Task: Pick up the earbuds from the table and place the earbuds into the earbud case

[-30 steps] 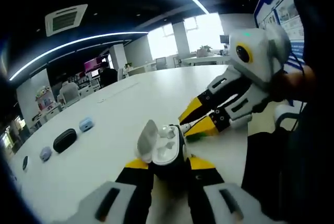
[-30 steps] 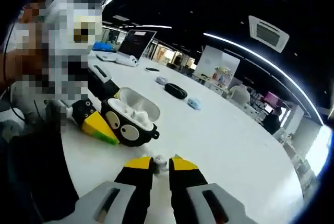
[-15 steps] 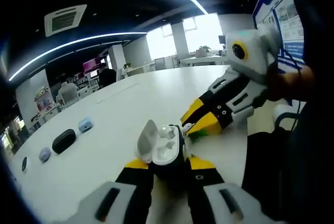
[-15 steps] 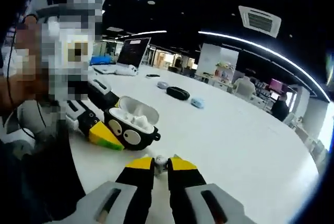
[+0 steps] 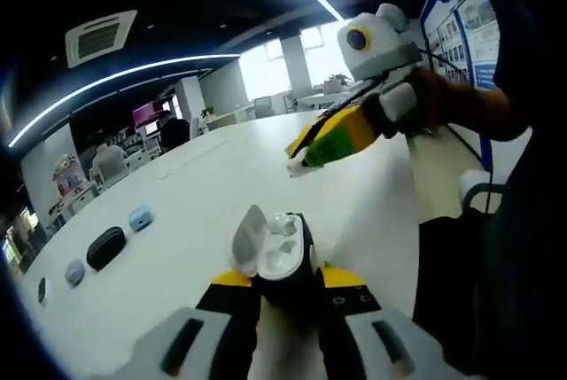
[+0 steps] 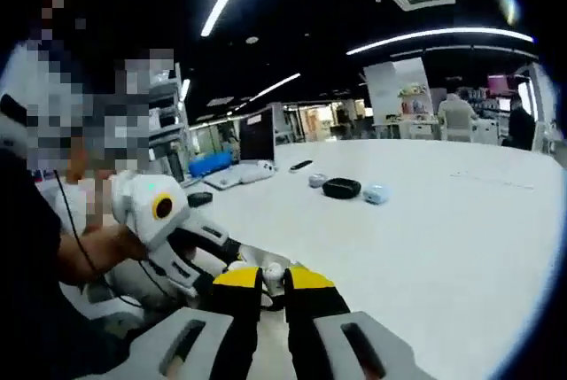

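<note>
Lifted since a second ago, the right gripper (image 5: 306, 157) now hangs in the air above and beyond the earbud case (image 5: 276, 252), where earlier it lay low beside the case on the table (image 5: 177, 221). Its jaws are nearly closed, pinching a small white earbud (image 6: 273, 272) at their tips. The left gripper (image 5: 288, 284) clamps the open case from both sides, near the table's near edge.

The earbud is glossy, rounded and tiny, held by a sliver of contact, so a slight twist or loosening could drop it onto the smooth white tabletop, where it would likely roll. The case wears a soft black rubbery sleeve; its hard white lid stands open, and one earbud already seems seated, so the free socket is a narrow target.
</note>
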